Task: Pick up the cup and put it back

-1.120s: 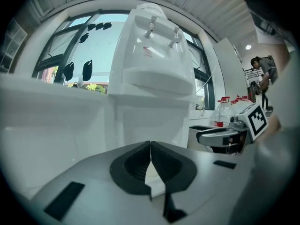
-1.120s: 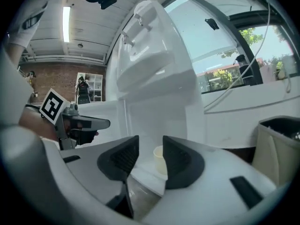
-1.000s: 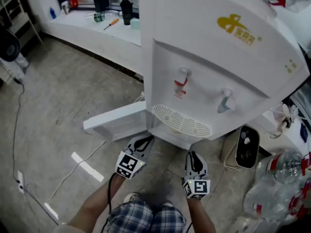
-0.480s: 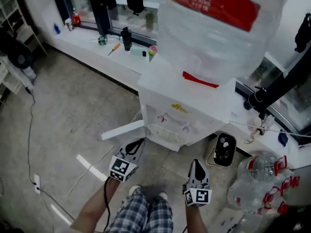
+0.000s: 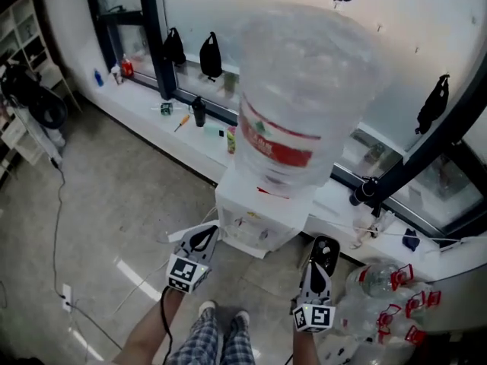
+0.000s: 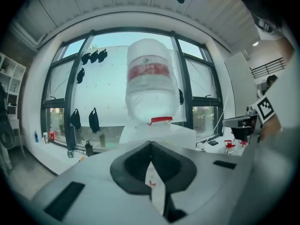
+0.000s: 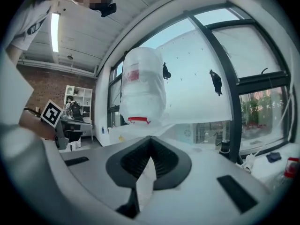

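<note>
No cup is clearly in view; a small coloured container [image 5: 230,139] on the window ledge behind the dispenser is too small to identify. A white water dispenser [image 5: 255,223] carries a large clear bottle [image 5: 300,105] with a red label. My left gripper [image 5: 202,239] is low in front of the dispenser's left side, shut and empty. My right gripper [image 5: 318,268] is at the dispenser's right front, also shut and empty. In the left gripper view the jaws [image 6: 150,146] meet, pointing at the bottle [image 6: 150,78]. The right gripper's jaws [image 7: 149,139] also meet, with the bottle [image 7: 140,86] beyond.
Several empty plastic bottles [image 5: 377,299] are piled on the floor at the right. A black flask [image 5: 198,112] and small tools sit on the white ledge [image 5: 144,97]. A cable [image 5: 61,204] runs over the floor at the left, beside a shelf [image 5: 23,29].
The head view has pulled back and tilted up, so the dispenser looks smaller and its bottle and the windows have come into view. Both grippers stay low in front of it.
</note>
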The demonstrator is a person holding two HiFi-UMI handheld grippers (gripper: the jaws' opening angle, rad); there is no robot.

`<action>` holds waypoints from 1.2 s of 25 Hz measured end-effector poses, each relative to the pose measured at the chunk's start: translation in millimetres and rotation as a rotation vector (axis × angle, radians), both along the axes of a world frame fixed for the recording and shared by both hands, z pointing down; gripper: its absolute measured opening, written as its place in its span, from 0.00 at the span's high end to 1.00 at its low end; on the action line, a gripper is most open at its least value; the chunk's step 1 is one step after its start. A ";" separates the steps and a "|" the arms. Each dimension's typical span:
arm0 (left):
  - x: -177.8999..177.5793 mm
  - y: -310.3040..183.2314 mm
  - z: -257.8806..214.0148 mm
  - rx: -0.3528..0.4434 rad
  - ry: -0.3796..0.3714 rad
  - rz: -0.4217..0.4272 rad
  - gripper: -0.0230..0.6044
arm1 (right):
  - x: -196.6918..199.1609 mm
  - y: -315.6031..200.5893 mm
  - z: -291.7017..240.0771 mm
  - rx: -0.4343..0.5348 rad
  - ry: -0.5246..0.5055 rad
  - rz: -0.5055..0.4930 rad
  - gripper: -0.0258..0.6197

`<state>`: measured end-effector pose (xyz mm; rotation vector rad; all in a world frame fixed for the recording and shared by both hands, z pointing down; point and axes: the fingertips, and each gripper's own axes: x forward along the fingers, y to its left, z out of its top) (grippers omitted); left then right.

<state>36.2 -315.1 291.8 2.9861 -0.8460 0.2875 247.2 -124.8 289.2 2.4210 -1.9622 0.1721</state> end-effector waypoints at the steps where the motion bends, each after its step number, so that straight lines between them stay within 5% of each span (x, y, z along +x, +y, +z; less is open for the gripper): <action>1: 1.1 0.6 -15.2 0.007 0.000 0.002 0.92 | 4.2 3.3 -15.0 0.007 0.006 0.003 0.93; 10: 9.8 10.8 -126.4 0.060 0.040 0.040 0.92 | 17.3 24.2 -133.0 0.092 0.068 0.017 0.93; 30: 26.8 10.9 -170.7 0.084 0.102 0.097 0.92 | 21.6 39.2 -182.8 0.164 0.116 0.094 0.94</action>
